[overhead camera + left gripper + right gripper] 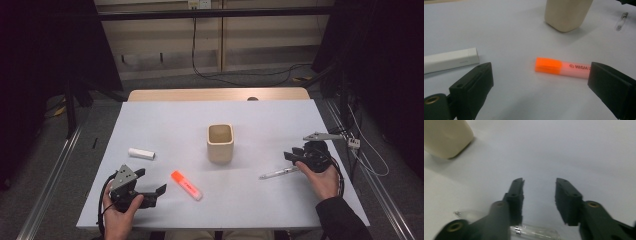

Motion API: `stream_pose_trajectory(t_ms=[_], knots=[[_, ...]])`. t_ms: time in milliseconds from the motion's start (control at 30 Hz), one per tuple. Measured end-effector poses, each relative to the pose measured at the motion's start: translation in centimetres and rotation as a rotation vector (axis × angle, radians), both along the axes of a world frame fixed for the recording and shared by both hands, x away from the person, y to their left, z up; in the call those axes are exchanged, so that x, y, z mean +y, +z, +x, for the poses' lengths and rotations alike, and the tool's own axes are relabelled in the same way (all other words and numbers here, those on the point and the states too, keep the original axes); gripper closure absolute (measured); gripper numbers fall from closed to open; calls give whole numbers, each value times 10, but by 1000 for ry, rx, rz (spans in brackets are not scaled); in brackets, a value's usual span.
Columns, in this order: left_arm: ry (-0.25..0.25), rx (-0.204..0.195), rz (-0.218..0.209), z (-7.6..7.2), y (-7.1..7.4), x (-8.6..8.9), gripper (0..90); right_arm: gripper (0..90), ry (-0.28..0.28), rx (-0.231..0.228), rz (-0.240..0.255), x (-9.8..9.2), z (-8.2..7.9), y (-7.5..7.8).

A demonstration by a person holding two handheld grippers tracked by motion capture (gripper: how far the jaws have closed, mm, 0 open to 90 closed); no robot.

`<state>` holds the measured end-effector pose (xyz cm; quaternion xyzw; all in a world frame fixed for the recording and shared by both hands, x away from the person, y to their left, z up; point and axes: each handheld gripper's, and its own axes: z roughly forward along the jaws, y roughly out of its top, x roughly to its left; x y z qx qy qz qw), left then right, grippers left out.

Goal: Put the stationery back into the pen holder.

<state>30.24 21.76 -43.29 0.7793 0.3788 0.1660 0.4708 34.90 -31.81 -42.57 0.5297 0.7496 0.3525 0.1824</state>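
Reaching for the clear pen point(279, 173), the right gripper point(294, 155) sits low at the pen's near end on the right part of the white table point(165, 125); in the right gripper view the pen point(534, 232) lies crosswise at the base of the jaws, which stand narrowed but with a gap, and the blur leaves me unable to say whether the pads press on it, so it is probably not yet gripped. I judge the pen light, stiff, smooth and round, likely to roll or slip; taking it across the middle of the barrel, square to its length, looks safest. The left gripper point(161, 191) rests at the table's near left with its jaws wide and holding nothing, the orange highlighter point(562, 68) lying between and just ahead of them. A white stick point(141, 153) lies to the highlighter's left, apart from it. The beige square cup point(220, 143) stands upright mid-table, well clear of the pen, and nothing blocks the way between pen and cup.
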Motion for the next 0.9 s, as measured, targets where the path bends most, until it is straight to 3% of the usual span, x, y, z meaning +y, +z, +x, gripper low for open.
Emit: stream_pose_trajectory(t_ms=[233,500,667,767,900], knots=[[-4,5,-1,1,-1,-1,60,894,0,58,-41,0,3,-9],[-2,3,-2,1,-1,-1,60,900,3,141,-105,1,8,-20],[-1,9,-2,1,-1,0,60,900,11,145,-96,-1,8,-22],[-1,8,-3,1,-1,-1,60,900,12,123,-95,-1,5,-23],[-8,7,0,1,-1,-1,60,900,13,126,-117,1,5,-22]])
